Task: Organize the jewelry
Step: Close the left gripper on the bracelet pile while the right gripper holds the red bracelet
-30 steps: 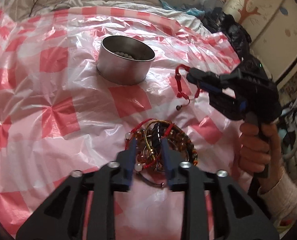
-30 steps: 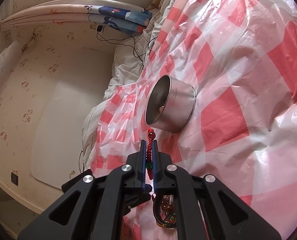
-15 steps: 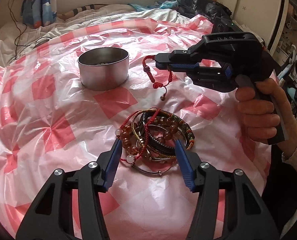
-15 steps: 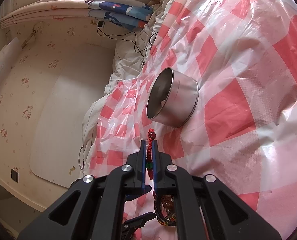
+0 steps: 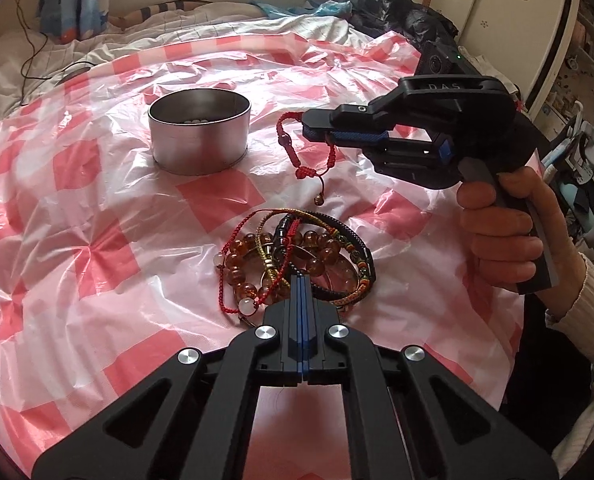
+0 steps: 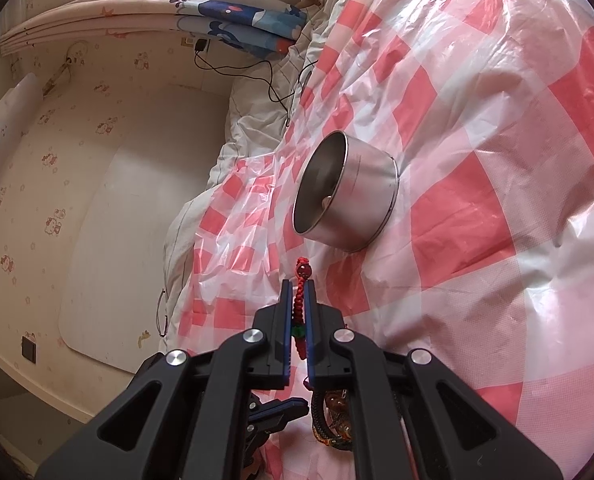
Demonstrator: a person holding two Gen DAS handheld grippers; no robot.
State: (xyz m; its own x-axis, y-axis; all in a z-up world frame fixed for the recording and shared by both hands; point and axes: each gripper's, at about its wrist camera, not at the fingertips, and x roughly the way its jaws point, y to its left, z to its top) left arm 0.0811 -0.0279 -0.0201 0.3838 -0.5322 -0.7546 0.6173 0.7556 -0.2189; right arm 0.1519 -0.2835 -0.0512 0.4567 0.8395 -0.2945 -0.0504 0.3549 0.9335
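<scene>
A black cable [image 5: 29,44] trails over rumpled white bedding [image 5: 225,24].

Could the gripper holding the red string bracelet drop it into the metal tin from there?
Probably yes. The right gripper holds the red bracelet just beside the tin, whose open top is uncovered, with nothing between them. It would likely need a short move over the rim.

raised letters "das" on the right gripper [image 5: 317,130] body, nothing else legible
</scene>
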